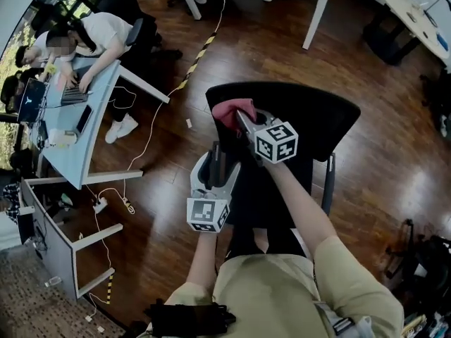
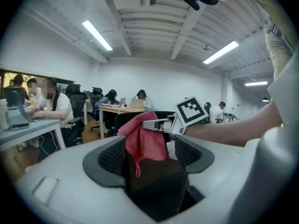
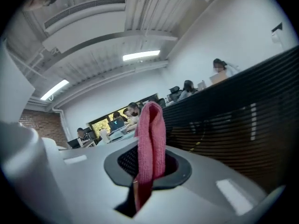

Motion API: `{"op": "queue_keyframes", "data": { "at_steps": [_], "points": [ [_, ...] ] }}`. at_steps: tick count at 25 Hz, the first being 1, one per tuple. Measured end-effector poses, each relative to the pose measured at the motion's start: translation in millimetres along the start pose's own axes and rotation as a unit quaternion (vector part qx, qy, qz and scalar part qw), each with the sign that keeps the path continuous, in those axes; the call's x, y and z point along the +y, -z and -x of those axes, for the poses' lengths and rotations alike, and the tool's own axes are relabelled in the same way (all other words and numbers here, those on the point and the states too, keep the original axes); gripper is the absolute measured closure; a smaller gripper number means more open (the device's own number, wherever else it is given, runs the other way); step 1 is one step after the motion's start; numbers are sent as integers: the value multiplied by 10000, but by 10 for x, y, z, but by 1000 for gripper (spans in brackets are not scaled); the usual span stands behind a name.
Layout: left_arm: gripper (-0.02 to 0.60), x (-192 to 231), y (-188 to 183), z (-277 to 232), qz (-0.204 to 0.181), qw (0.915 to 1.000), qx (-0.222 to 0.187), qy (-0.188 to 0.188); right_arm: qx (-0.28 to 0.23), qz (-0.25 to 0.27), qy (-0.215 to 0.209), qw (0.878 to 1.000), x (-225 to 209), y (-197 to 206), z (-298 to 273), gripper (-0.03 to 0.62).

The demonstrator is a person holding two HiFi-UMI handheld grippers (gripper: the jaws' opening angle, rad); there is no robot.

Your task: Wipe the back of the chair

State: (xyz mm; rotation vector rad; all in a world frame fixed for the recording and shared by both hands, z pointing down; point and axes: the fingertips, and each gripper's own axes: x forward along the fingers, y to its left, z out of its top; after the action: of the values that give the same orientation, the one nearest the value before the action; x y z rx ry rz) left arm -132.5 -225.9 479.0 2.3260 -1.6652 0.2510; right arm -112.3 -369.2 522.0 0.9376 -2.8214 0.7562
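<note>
- Your right gripper (image 1: 243, 118) has its jaws clamped together on the red cloth (image 3: 150, 139). The cloth is pinched low and folded double, so a soft pad stands up past the fingertips. That puts fabric, not bare jaw, against the surface.
- The chair back (image 1: 310, 118), the thing to be wiped, stands right in front of you. It is black mesh, and its top edge curves across the head view.
- The cloth sits at the upper left end of that top edge. I cannot tell whether it touches the edge or hangs just beside it.
- In the right gripper view the mesh runs close along the right side of the cloth. The gripper therefore lies alongside the chair back rather than facing into it. I judge that a proper stroke calls for turning the cloth's broad face onto the mesh.
- Your left gripper (image 1: 215, 159) sits lower, at the left side edge of the chair back. Its jaws are set fairly wide and closed around a dark part of that edge, which fills the gap between the pads.
- That looks like a steadying grip, so the chair does not swing away when you press with the cloth.
- With the cloth at the top corner, I take this as the start of a stroke, with most of the mesh left to cover.
</note>
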Motion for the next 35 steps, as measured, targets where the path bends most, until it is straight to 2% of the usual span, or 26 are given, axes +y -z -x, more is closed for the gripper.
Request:
{"op": "queue_keyframes", "data": {
  "at_steps": [2,4,8,11,14,19,20,22,23,25,28,30,33,35],
  "points": [
    [271,263,49,163,-37,9995,79,-290,127,4,-225,9997,246,35,-416,579],
    [271,427,69,273,-46,9989,117,-455,212,-47,-201,9996,304,43,-651,579],
    [272,454,109,229,-45,9994,118,-334,130,-191,176,9996,-9,15,-508,579],
    [272,239,172,-6,10,9999,117,101,-52,-332,773,9964,-511,-2,40,579],
    [272,-137,236,-290,19,9977,149,655,-316,-553,1516,9864,-1075,-63,813,579],
    [270,-1054,305,-667,-5,9867,156,1620,-561,-553,3003,9506,-1984,-115,2297,579],
    [270,-1189,315,-695,-2,9846,166,1742,-568,-570,3142,9459,-2088,-109,2476,579],
    [270,-1347,340,-693,1,9823,198,1861,-545,-568,3200,9441,-2157,-96,2636,579],
    [270,-1365,349,-670,4,9824,208,1854,-516,-547,3136,9466,-2124,-89,2618,579],
    [270,-1287,360,-603,16,9850,212,1712,-428,-489,2729,9598,-1914,-59,2381,579],
    [270,-977,390,-468,5,9910,244,1313,-119,-261,1652,9858,-1292,121,1670,579],
    [271,-662,408,-347,-69,9943,284,1024,34,-154,861,9962,-760,272,1096,579],
    [272,-99,362,-116,-208,9981,296,494,126,-9,-53,9999,-40,364,230,579],
    [272,231,322,46,-253,9992,285,126,174,9,-316,9994,250,362,-259,579]
  ]
}}
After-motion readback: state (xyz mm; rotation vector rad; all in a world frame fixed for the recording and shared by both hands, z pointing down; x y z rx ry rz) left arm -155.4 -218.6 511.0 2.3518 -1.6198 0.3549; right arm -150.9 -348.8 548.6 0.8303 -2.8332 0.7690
